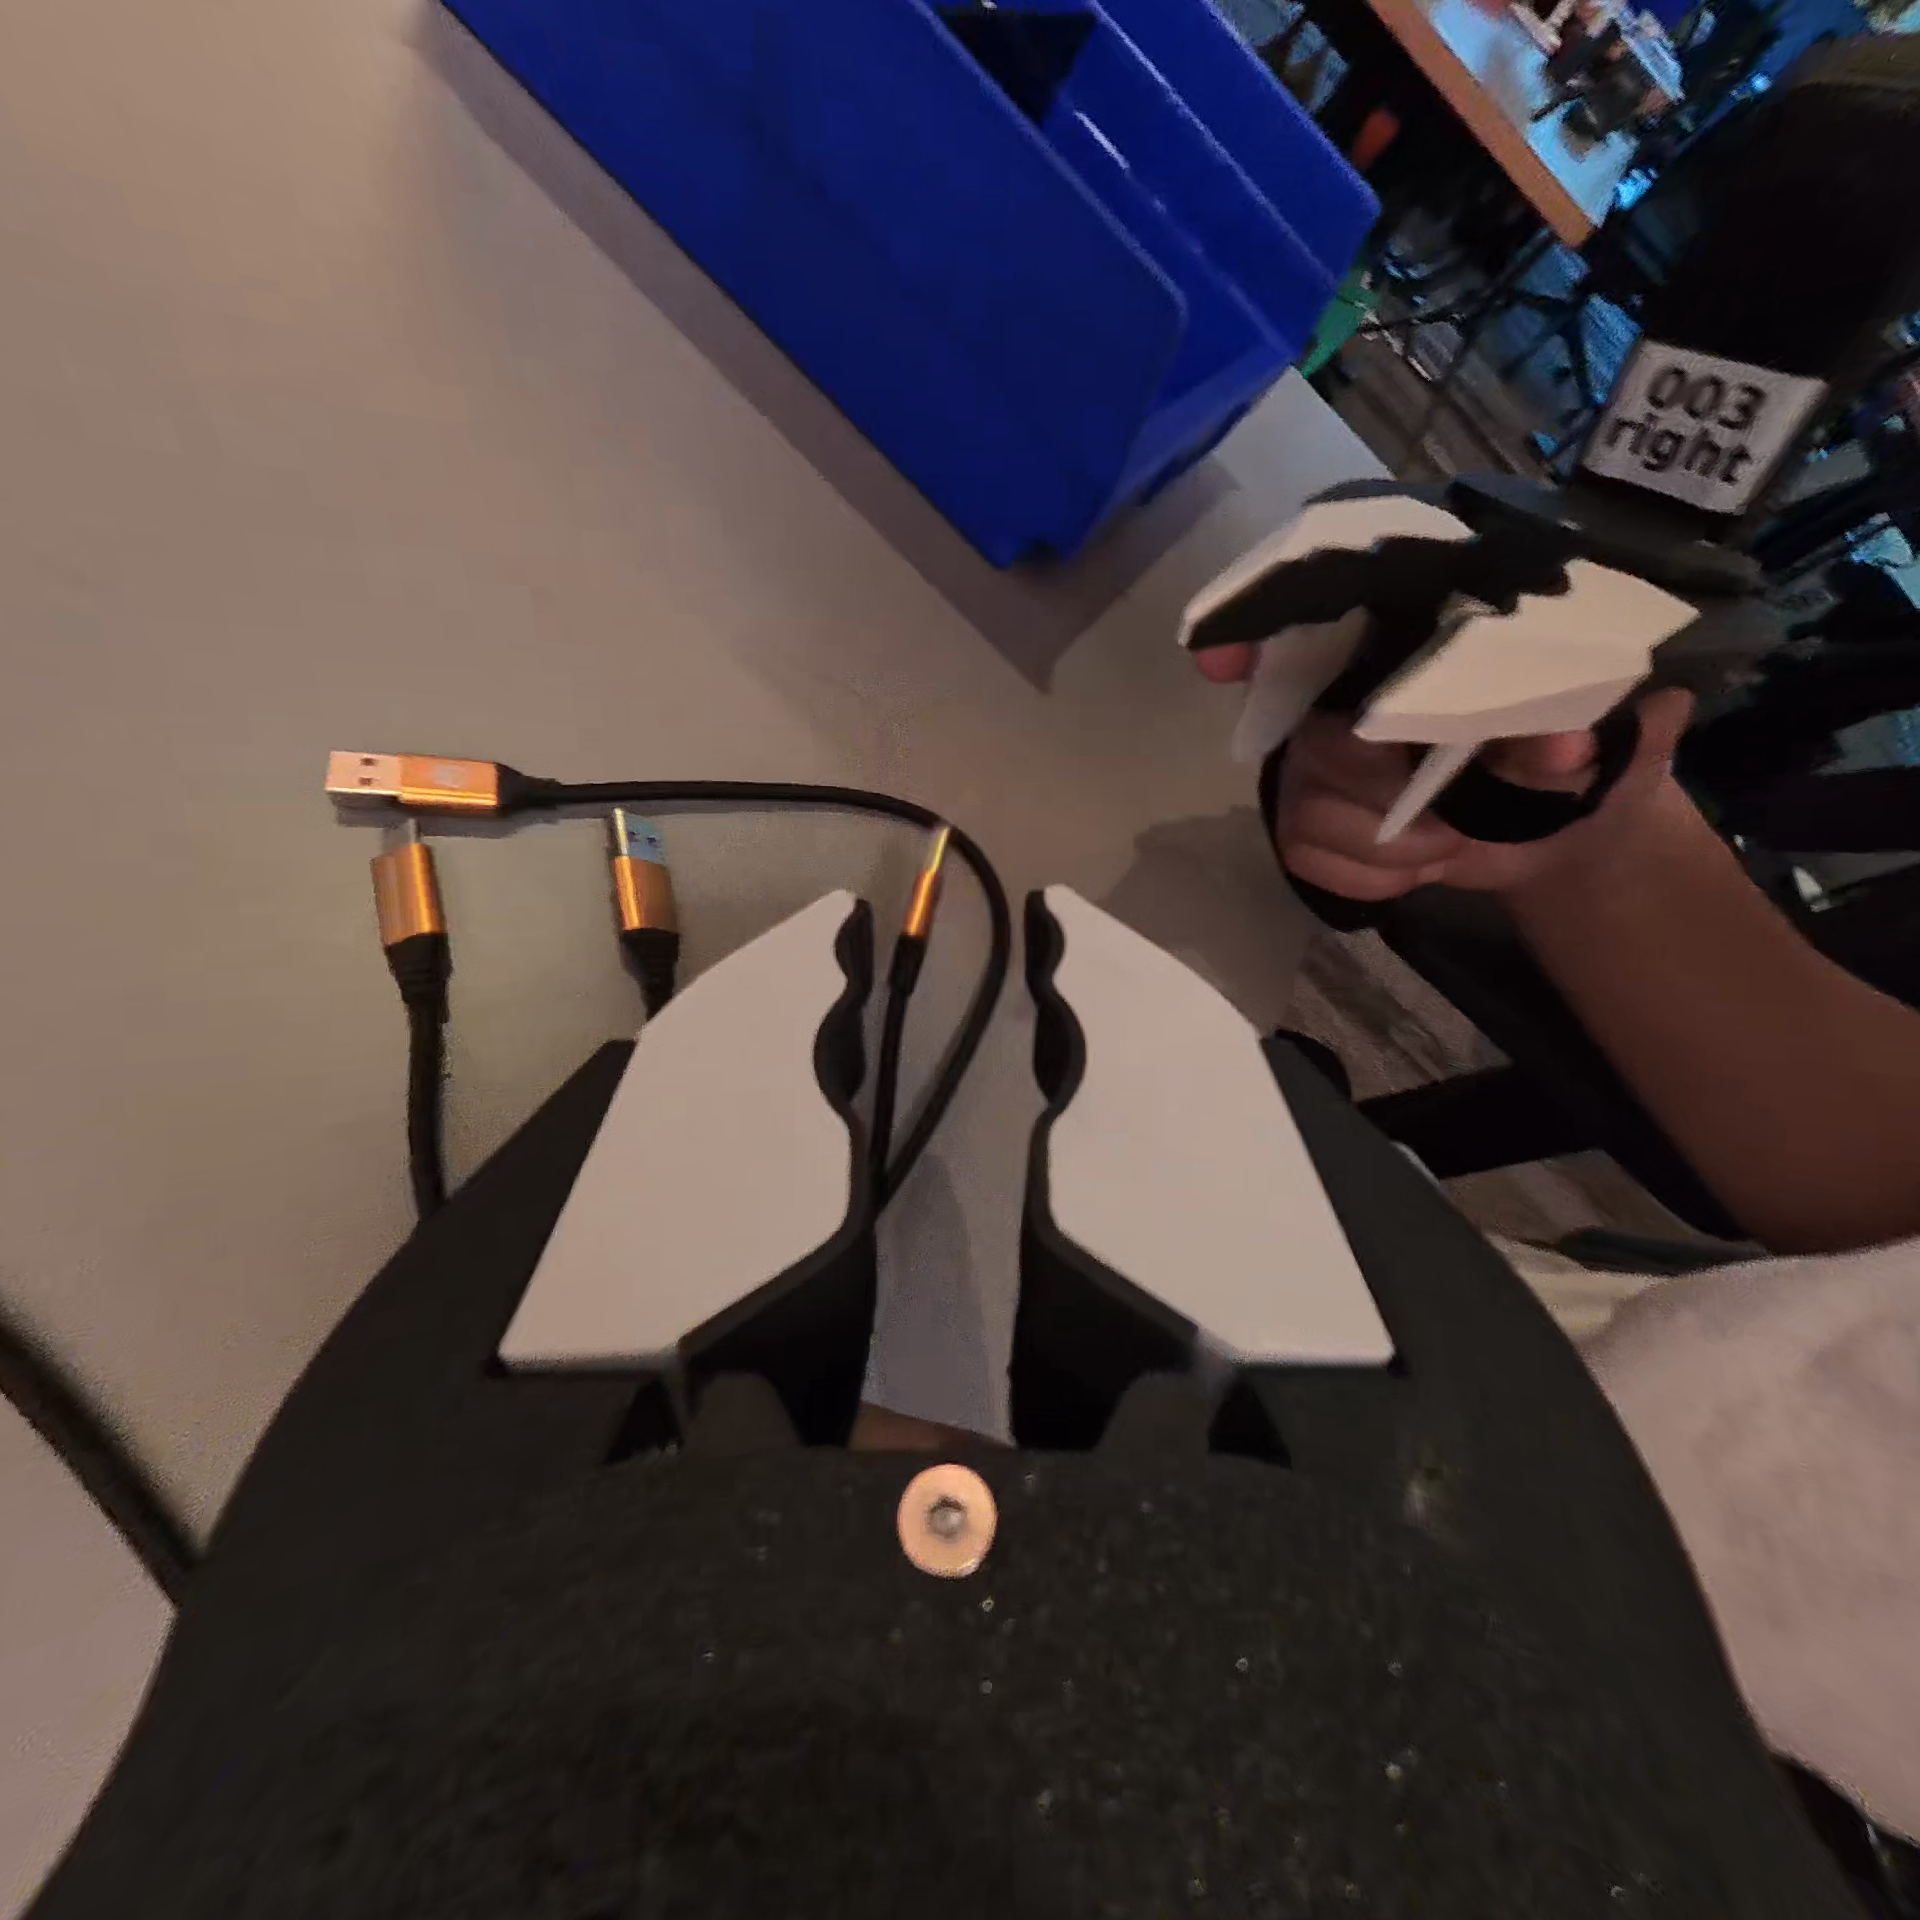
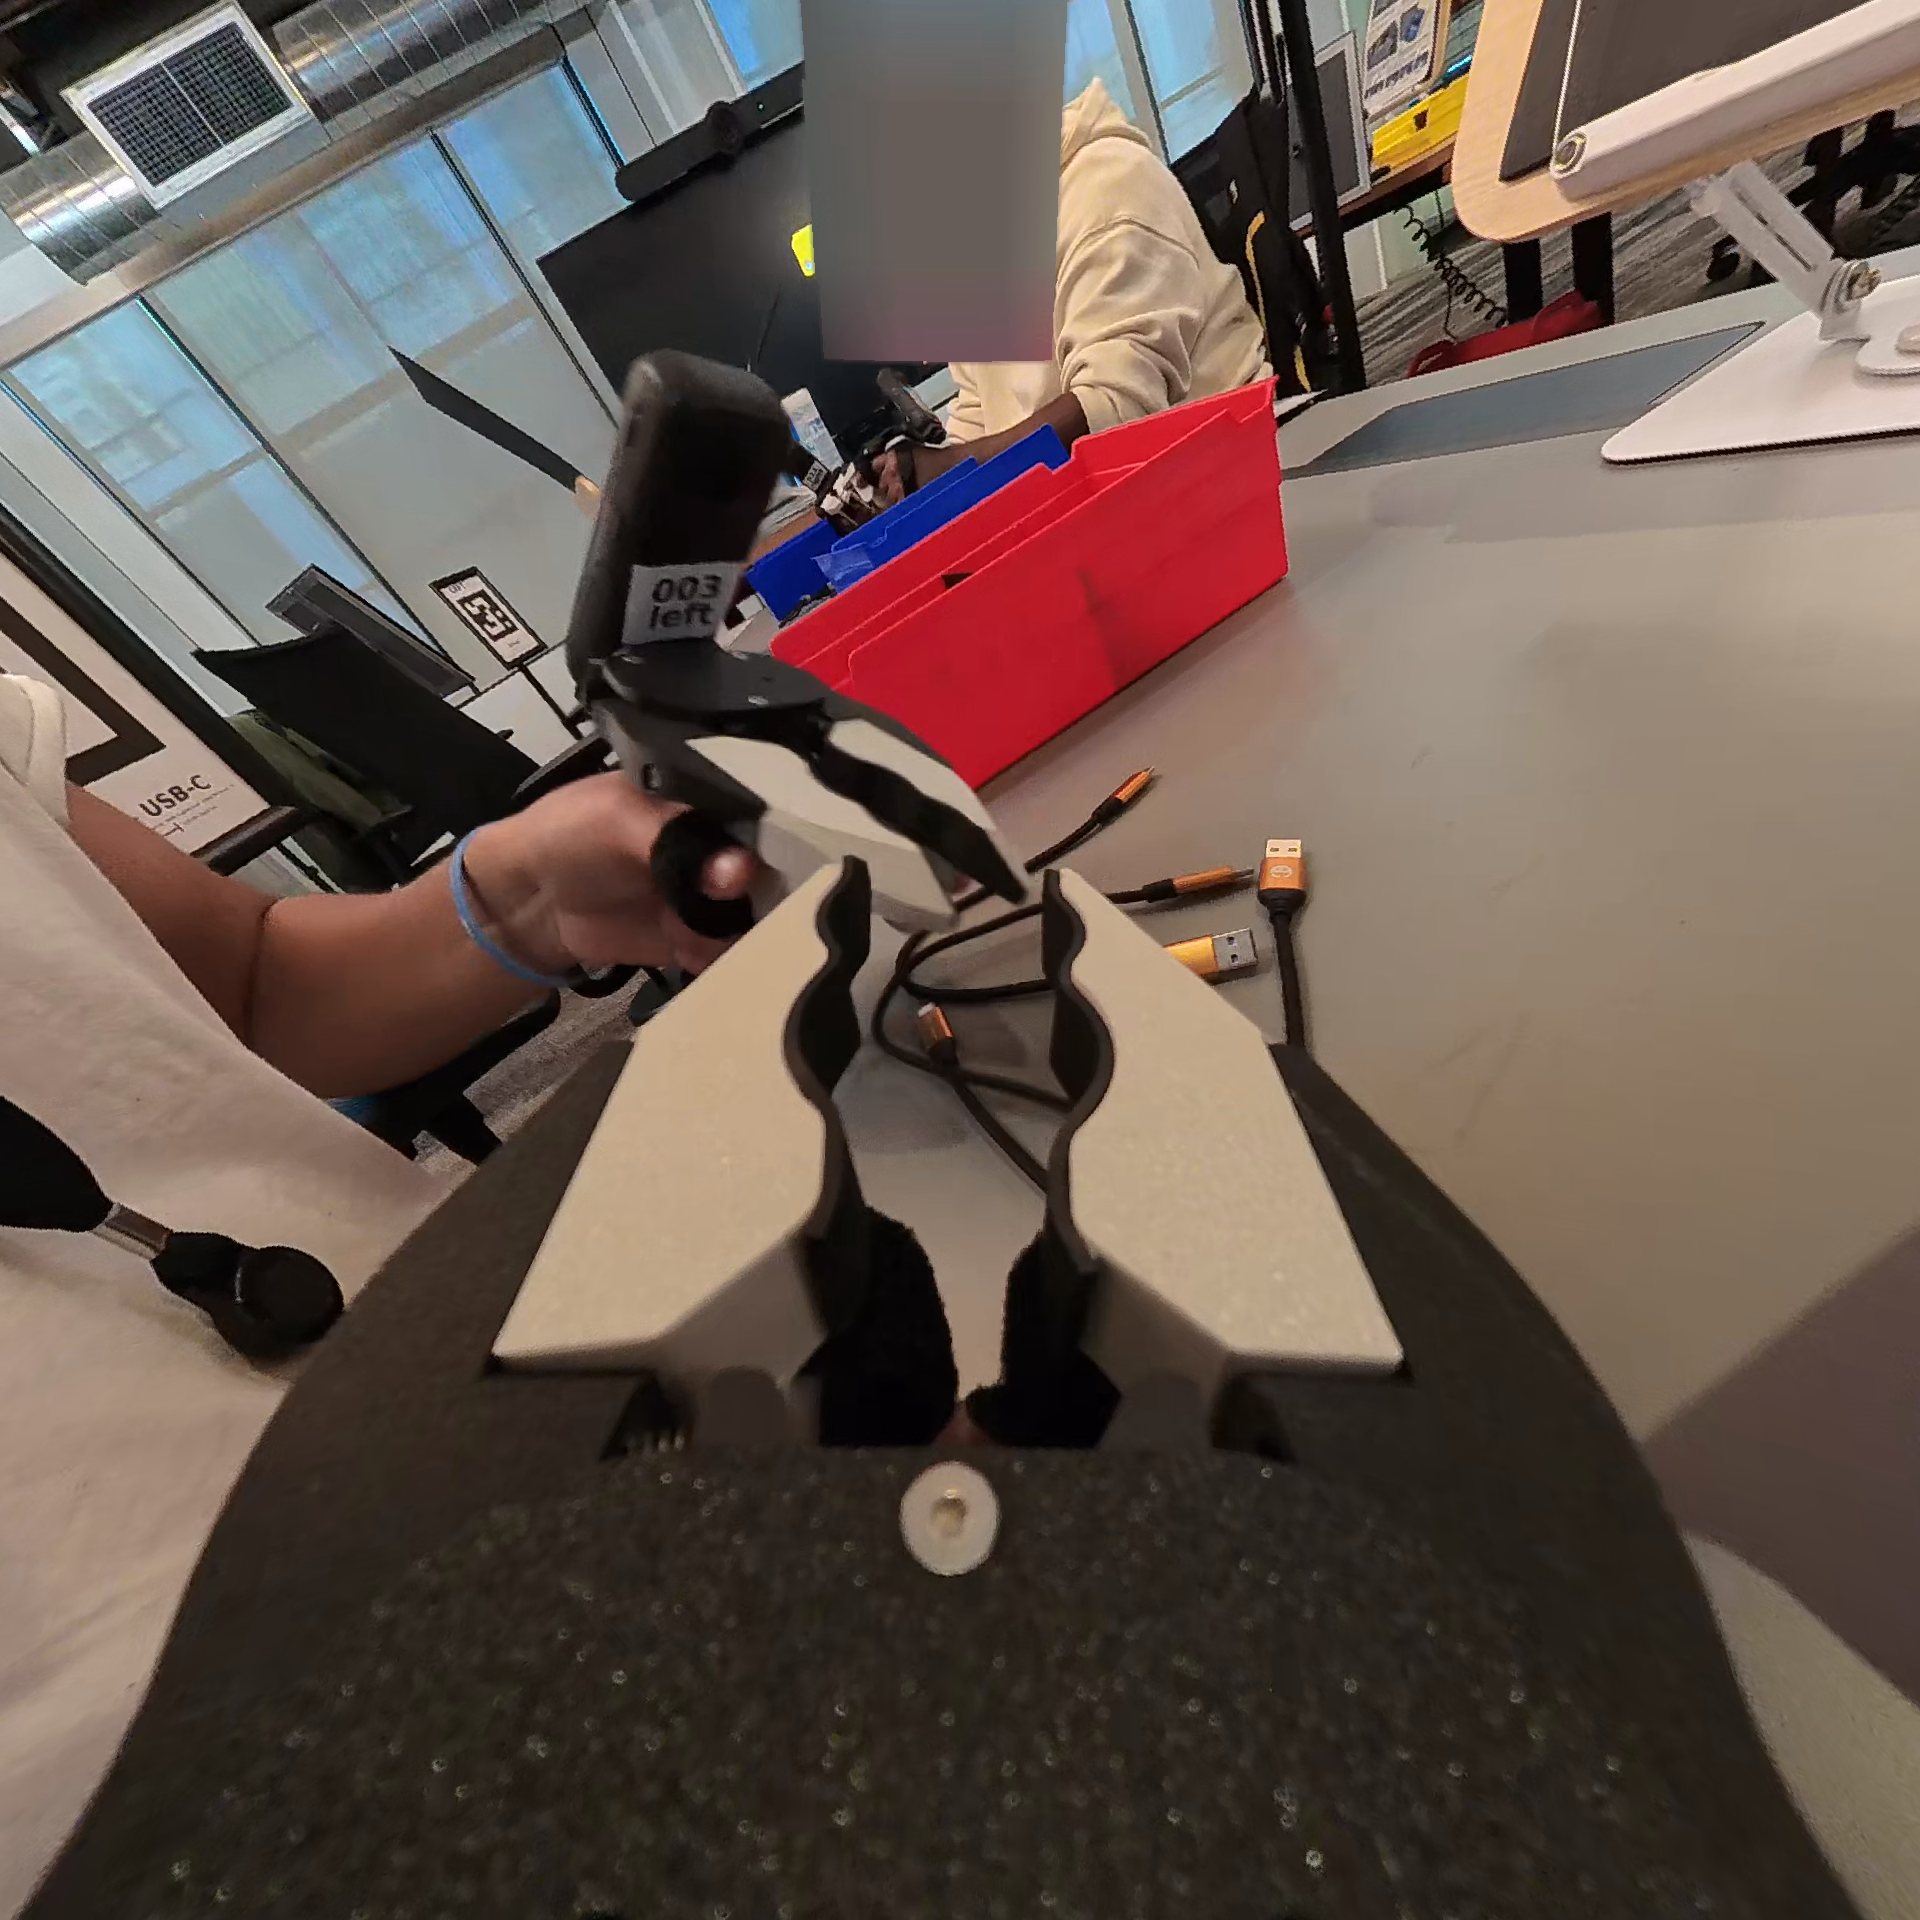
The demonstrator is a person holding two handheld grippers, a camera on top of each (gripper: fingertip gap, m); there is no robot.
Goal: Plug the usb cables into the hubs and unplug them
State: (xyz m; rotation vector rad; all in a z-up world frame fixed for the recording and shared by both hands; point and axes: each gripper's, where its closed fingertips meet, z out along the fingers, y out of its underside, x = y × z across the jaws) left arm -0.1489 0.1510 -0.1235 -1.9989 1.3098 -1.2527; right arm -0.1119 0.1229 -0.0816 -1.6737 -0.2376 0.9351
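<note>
**Both grippers open above a spread of orange-tipped cables**

Farthest left in the left wrist view, a black braided cable with an orange-sleeved small plug [image 1: 407, 902] lies on the grey table [image 1: 260, 520], pointing away from the camera. Just above it, the broad flat plug [image 1: 421, 781] of another cable lies crosswise, its black cord [image 1: 748, 795] running right and curling back toward the camera. Next comes a blue-tongued flat plug [image 1: 639, 883], then a slim orange plug [image 1: 925, 883] whose tip sits just ahead of the left gripper [image 1: 940, 904].

That gripper's fingers stand apart with nothing clamped; the slim plug's cord and the curling cord both pass through the gap beneath them, and whether either touches a finger cannot be told. Behind, blue bins [image 1: 935, 260] stand on the table. To the right, the right gripper [image 1: 1340, 707] hangs in a hand [image 1: 1455, 821] off the table edge.

In the right wrist view, the right gripper [image 2: 951, 883] also stands open and empty, aimed at the cable loops [image 2: 935, 1029] near the edge. The left gripper [image 2: 977, 862] hovers just beyond its tips. Red bins [image 2: 1091, 623] sit farther back.

By their look, these cables are light and limp: the braided cord should flop and drag its neighbours along, while the metal plug sleeves are rigid, smooth and possibly slippery. The orange sleeve, or the stiff collar just behind it, seems the surest place to pinch.
</note>
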